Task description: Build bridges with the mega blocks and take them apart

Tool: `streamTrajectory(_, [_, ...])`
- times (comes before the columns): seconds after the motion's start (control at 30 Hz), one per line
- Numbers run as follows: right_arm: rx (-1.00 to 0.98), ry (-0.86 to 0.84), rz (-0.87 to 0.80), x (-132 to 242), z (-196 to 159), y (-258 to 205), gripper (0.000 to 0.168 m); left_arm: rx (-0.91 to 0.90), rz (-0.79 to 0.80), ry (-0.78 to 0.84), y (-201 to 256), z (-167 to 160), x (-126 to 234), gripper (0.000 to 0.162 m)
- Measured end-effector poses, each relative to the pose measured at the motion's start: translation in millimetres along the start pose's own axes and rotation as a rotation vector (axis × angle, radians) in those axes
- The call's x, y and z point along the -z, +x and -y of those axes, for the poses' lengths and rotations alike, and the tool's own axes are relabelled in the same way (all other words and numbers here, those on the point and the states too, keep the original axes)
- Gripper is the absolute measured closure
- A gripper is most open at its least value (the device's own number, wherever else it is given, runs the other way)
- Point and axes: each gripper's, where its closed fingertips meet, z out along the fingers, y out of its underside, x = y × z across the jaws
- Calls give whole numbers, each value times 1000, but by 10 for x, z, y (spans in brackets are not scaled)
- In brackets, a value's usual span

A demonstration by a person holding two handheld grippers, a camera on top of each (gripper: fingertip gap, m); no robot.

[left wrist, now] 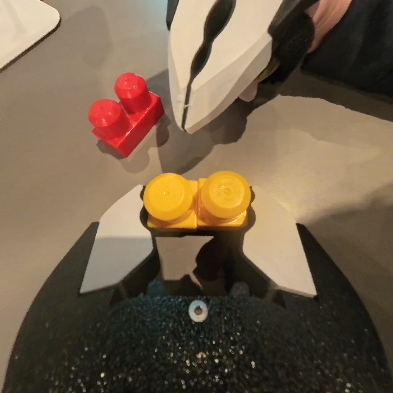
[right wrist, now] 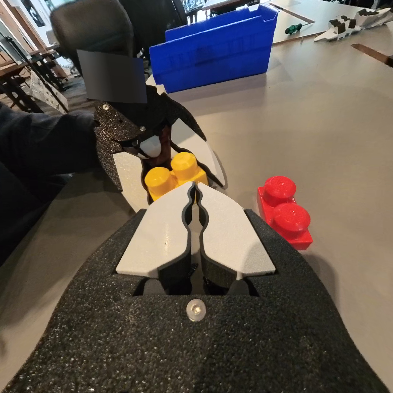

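Note:
My left gripper point(left wrist: 196, 191) is shut on two yellow single-stud blocks point(left wrist: 195, 204) pressed side by side, studs up, low over the grey table point(left wrist: 297, 170). A red two-stud block point(left wrist: 125, 114) lies on the table just beyond them to the left. My right gripper point(left wrist: 185, 125) comes in from the upper right, shut and empty, its tips just beyond the yellow blocks and right of the red one. In the right wrist view my right gripper point(right wrist: 195, 185) is shut in front of the yellow blocks point(right wrist: 174, 176), and the red block point(right wrist: 285, 214) lies to its right.
A blue bin point(right wrist: 212, 49) stands on the table behind the left gripper. A green-handled screwdriver point(right wrist: 293, 27) and a white-and-black part point(right wrist: 350, 23) lie far right. A white board point(left wrist: 21, 27) sits at the left wrist view's top left. A dark sleeve point(right wrist: 42, 144) enters from the left. Across from one pair of fingers to the other is roughly 6 centimetres.

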Motion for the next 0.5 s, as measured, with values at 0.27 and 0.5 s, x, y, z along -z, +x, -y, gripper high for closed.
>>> streamTrajectory(0.27, [226, 183, -479, 348, 269, 437, 168, -15, 9, 59, -70, 82, 99, 74])
streamTrajectory(0.5, [271, -71, -608, 319, 63, 734, 108, -38, -2, 152, -354, 288, 359, 74])
